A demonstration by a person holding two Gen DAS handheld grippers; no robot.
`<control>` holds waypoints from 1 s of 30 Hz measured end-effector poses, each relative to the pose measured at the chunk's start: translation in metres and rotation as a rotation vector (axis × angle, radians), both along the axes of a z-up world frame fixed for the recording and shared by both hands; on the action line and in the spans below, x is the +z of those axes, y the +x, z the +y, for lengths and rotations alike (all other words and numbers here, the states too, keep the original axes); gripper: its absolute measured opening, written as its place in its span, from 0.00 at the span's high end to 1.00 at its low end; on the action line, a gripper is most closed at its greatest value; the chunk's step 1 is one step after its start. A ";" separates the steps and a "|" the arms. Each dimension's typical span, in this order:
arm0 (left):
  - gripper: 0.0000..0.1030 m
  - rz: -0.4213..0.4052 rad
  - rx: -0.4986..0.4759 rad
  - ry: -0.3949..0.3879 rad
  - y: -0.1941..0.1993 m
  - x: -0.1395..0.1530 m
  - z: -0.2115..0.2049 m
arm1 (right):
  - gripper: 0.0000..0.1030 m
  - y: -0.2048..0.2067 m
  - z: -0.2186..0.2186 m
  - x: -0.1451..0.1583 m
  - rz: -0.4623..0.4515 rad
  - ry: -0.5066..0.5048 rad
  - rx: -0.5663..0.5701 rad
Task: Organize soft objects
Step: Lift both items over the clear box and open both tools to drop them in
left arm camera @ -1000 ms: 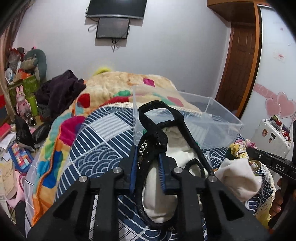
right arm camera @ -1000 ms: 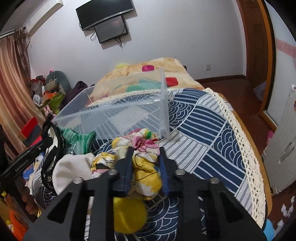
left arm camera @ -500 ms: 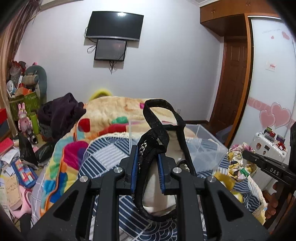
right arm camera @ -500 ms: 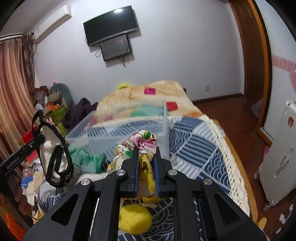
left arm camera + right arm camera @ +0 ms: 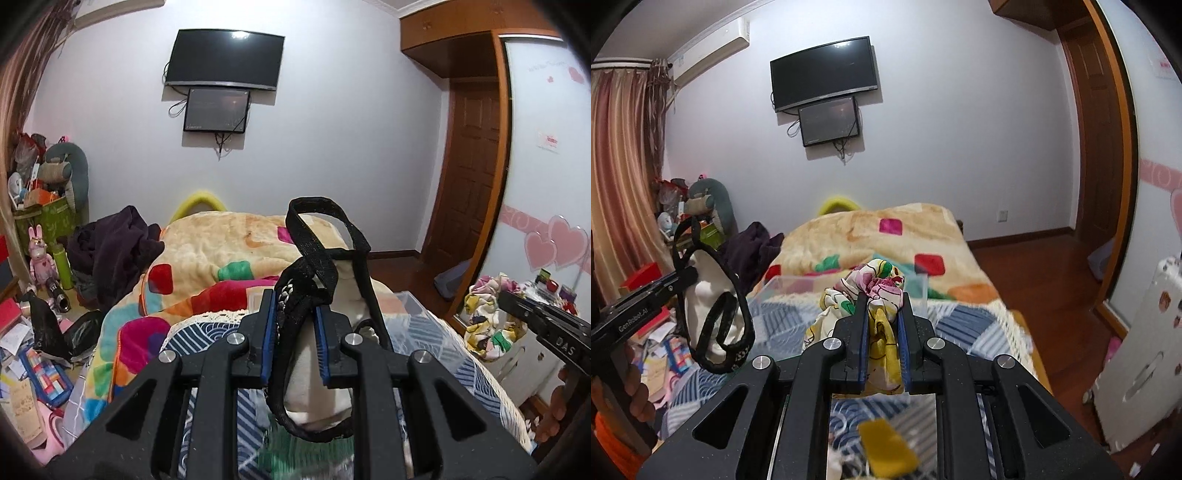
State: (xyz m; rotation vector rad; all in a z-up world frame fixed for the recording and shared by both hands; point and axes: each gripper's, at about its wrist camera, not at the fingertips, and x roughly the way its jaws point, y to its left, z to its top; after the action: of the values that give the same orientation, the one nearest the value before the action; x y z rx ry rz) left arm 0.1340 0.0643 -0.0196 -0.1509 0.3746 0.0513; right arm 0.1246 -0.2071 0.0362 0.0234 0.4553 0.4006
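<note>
My left gripper (image 5: 295, 325) is shut on a white cloth bag with black straps (image 5: 317, 369) and holds it up in the air above the bed; the bag also shows in the right wrist view (image 5: 709, 306). My right gripper (image 5: 882, 325) is shut on a floral yellow and pink cloth (image 5: 879, 291), also lifted; the cloth also shows in the left wrist view (image 5: 484, 317). A clear plastic box (image 5: 798, 288) stands on the blue patterned bedspread (image 5: 964, 325) below and ahead of both grippers. A yellow soft object (image 5: 886, 450) lies blurred below my right gripper.
A colourful blanket (image 5: 229, 251) covers the far half of the bed, with dark clothes (image 5: 110, 251) at its left. Clutter and toys (image 5: 40, 295) fill the floor at left. A wooden door (image 5: 476, 173) and wardrobe stand at right.
Both grippers have risen from the bedspread, lifting the strapped bag and the floral cloth well above the bed. The right gripper closed on the cloth early in this span.
</note>
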 end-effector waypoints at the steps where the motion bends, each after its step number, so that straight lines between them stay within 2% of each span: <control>1: 0.81 0.011 0.004 -0.014 0.010 -0.001 0.003 | 0.88 0.004 0.002 0.001 -0.003 -0.003 -0.001; 4: 0.81 0.047 0.001 -0.060 0.033 -0.005 0.011 | 0.88 0.018 0.011 0.002 -0.004 -0.019 -0.004; 6: 0.81 0.064 0.013 -0.062 0.045 -0.010 0.014 | 0.88 0.028 0.017 0.000 0.005 -0.039 -0.001; 11: 0.81 0.126 0.051 0.004 0.077 -0.026 0.012 | 0.88 0.048 0.034 -0.016 0.056 -0.111 0.025; 15: 0.82 0.213 0.026 0.026 0.094 -0.044 0.008 | 0.88 0.061 0.044 -0.034 0.129 -0.169 0.058; 19: 0.82 0.265 0.014 0.069 0.099 -0.056 0.002 | 0.88 0.071 0.050 -0.052 0.206 -0.239 0.091; 23: 0.82 0.313 -0.025 0.051 0.100 -0.061 0.000 | 0.88 0.075 0.052 -0.061 0.262 -0.295 0.129; 30: 0.81 0.341 -0.049 0.085 0.094 -0.062 -0.007 | 0.87 0.066 0.055 -0.065 0.298 -0.359 0.184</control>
State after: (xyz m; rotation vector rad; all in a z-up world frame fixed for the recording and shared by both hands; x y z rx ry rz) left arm 0.2280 0.0573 -0.0820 -0.0478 0.7156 0.0447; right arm 0.1903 -0.1525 -0.0285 -0.3128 0.8218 0.4933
